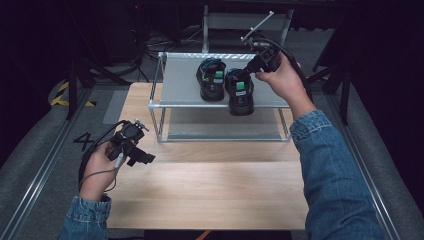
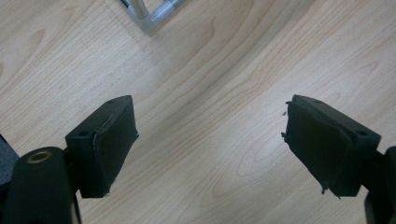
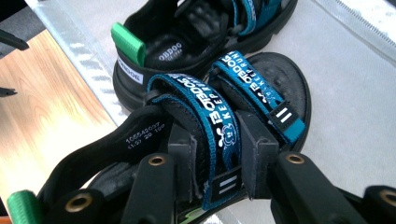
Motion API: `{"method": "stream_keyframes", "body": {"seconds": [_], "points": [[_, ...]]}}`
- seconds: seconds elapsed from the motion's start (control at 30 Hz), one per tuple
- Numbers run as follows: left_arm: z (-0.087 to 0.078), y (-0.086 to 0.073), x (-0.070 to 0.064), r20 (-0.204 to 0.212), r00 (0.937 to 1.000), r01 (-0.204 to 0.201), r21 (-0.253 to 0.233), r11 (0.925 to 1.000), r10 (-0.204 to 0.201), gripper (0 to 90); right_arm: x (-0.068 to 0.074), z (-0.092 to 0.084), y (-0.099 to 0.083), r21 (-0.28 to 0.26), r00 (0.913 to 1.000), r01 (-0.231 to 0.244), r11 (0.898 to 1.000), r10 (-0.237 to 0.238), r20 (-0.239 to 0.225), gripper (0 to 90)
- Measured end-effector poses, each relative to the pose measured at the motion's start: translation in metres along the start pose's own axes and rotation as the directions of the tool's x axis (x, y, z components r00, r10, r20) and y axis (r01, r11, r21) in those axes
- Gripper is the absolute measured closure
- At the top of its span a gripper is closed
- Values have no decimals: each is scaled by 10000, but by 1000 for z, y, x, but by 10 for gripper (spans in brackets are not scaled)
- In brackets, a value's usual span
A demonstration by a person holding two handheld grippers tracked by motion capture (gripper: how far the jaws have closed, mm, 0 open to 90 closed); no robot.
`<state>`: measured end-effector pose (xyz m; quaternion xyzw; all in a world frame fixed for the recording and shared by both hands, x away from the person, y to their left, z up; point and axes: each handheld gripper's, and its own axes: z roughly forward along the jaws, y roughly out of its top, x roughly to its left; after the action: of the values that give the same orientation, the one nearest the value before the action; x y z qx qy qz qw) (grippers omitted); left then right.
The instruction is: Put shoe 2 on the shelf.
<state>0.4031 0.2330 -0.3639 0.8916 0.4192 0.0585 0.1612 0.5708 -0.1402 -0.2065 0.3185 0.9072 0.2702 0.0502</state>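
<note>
While the right gripper (image 3: 217,163) clamps the near sandal (image 3: 196,135) by its soft blue strap (image 3: 212,126), the light shoe probably dangles loosely.

Bright, evenly lit wooden table (image 1: 210,190) amid dark surroundings; soft, slightly blurry frames.

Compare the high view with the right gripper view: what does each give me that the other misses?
High view alone: the whole rack, the left gripper open over the table, and the near sandal's heel overhanging the shelf edge. Right gripper view alone: the jaws closed on that sandal's blue strap, plus the strap lettering. Both: the two sandals, the far sandal beside it, and the right gripper at the near one.
</note>
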Motion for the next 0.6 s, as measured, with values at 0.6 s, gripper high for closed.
{"method": "stream_keyframes", "body": {"seconds": [0.6], "points": [[-1,6,0,17,9997,-228,74,9997,228,169,-2,-1,-10,-1067,10000,-53,9943,60,60,481]]}}
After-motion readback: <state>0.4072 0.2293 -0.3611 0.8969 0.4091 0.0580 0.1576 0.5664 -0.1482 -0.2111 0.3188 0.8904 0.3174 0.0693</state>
